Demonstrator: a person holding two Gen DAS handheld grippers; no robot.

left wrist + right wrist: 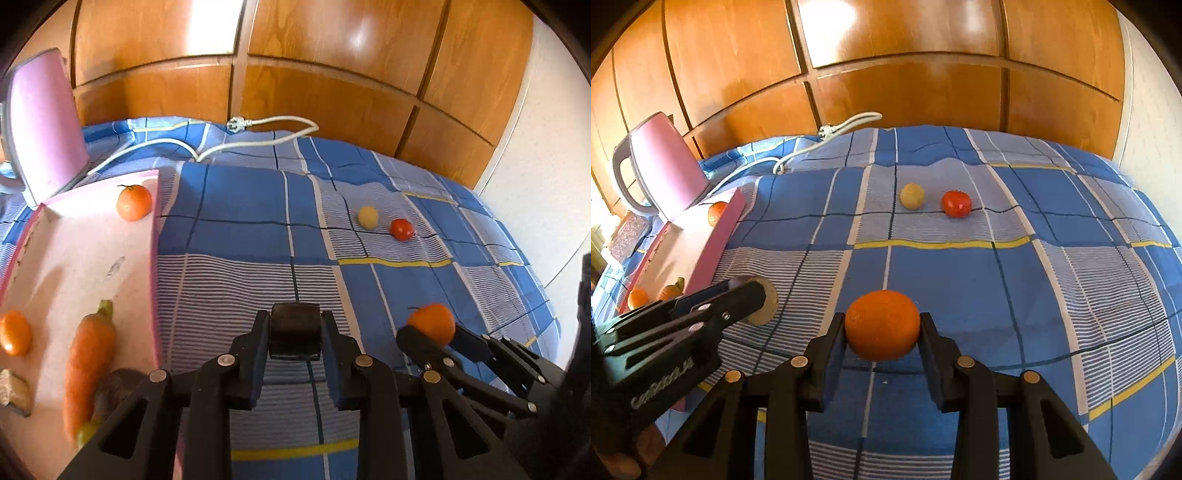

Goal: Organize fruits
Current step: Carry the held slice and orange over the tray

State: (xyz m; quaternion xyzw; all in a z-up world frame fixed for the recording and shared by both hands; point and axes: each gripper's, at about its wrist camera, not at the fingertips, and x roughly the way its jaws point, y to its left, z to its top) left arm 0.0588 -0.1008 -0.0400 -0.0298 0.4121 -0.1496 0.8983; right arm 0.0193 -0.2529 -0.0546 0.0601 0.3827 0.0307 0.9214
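My right gripper (882,325) is shut on an orange mandarin (882,325) just above the blue checked cloth (997,295); it also shows in the left wrist view (432,323). My left gripper (294,332) is shut on a dark round piece (294,332), seen from the side in the right wrist view (764,301), beside the pink board (92,266). On the board lie a mandarin (133,202), a carrot (86,365) and another orange fruit (14,332). A yellow fruit (911,196) and a red tomato (956,204) lie farther back on the cloth.
A pink kettle (665,166) stands at the back left with its white cord (258,136) across the cloth. Wooden wardrobe doors (905,74) stand behind. A brownish piece (14,391) lies at the board's near left.
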